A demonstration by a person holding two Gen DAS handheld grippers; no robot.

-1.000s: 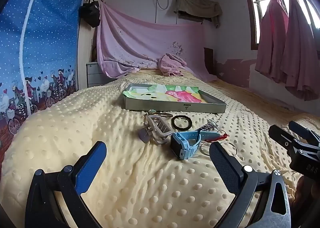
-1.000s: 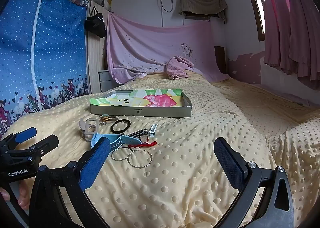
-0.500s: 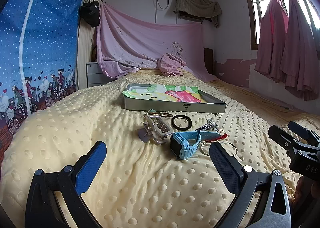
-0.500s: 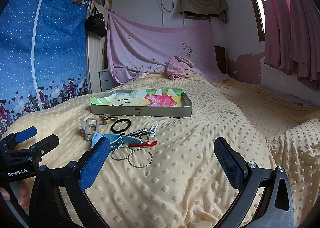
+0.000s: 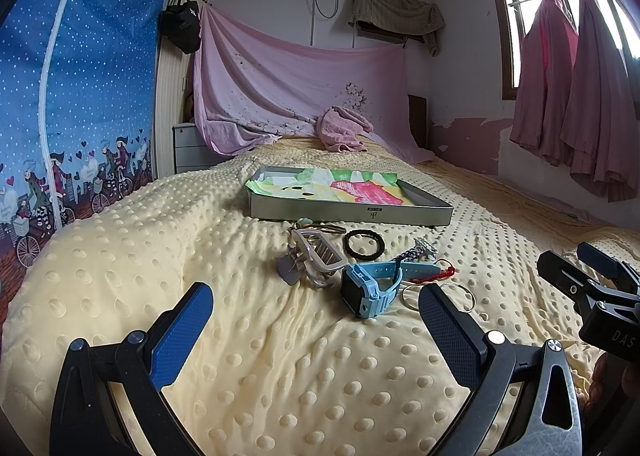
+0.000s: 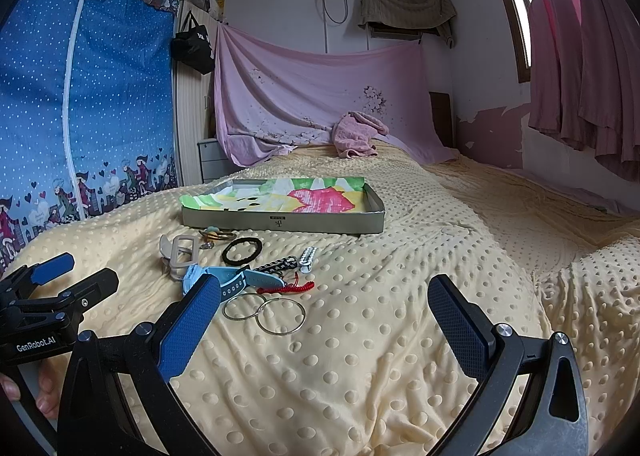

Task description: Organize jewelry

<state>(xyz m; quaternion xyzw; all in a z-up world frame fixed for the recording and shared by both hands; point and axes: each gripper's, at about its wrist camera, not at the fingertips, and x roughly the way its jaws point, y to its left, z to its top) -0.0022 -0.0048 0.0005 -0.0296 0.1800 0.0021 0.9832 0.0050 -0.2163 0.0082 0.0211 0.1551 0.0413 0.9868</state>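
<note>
On a yellow dotted blanket (image 6: 360, 356) (pink-draped room) sits a tray (image 6: 280, 222) — both grippers' jaws gape wide.

Left gripper (image 5: 312, 320) held low, jaws spread wide, nothing between the blue pads (image 5: 182, 334). Right gripper (image 6: 324, 324) likewise low and level, jaws wide apart, empty. Side by side, both pointing forward the same way. Seen from the right wrist, left gripper (image 6: 56, 280) at the far left edge, fingers parted, a bare hand (image 6: 24, 392) gripping under it. Seen from the left wrist, right gripper (image 5: 588, 272) at the far right edge, fingers parted.
</note>
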